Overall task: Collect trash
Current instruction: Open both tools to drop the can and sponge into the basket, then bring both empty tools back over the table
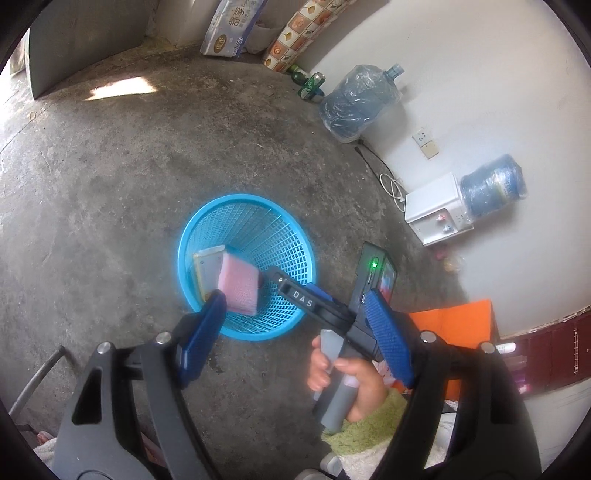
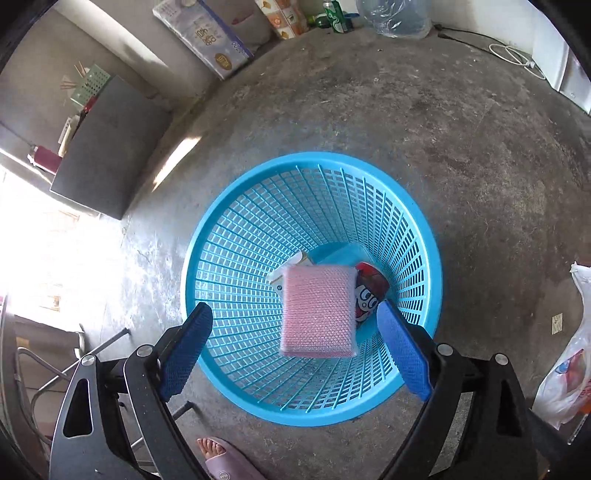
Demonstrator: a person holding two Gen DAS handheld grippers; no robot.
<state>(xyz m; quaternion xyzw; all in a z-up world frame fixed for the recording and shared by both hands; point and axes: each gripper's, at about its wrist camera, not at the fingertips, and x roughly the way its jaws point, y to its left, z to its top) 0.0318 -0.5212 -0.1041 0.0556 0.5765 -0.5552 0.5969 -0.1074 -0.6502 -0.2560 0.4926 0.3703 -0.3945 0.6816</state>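
Note:
A blue mesh wastebasket (image 1: 291, 236) (image 2: 258, 229) stands on the concrete floor. A pink bubble-wrap pouch (image 2: 318, 311) (image 1: 238, 287) hangs free in the air over the basket's mouth, touching neither finger. Inside the basket lie a pale carton (image 2: 291, 268) (image 1: 208, 269) and a red cartoon-printed wrapper (image 2: 369, 291). My right gripper (image 2: 291, 347) is open above the basket, the pouch between its blue fingers. My left gripper (image 1: 295, 332) is open and empty, just short of the basket; the right gripper's body (image 1: 314, 302) crosses in front of it.
Two water jugs (image 1: 358, 99), a white dispenser (image 1: 436, 210), green cans (image 1: 312, 83) and tissue packs (image 1: 232, 29) line the walls. A white plastic bag (image 2: 569, 369) lies right of the basket. A dark board (image 2: 103, 147) leans at the left wall. A slippered foot (image 2: 221, 458) is near.

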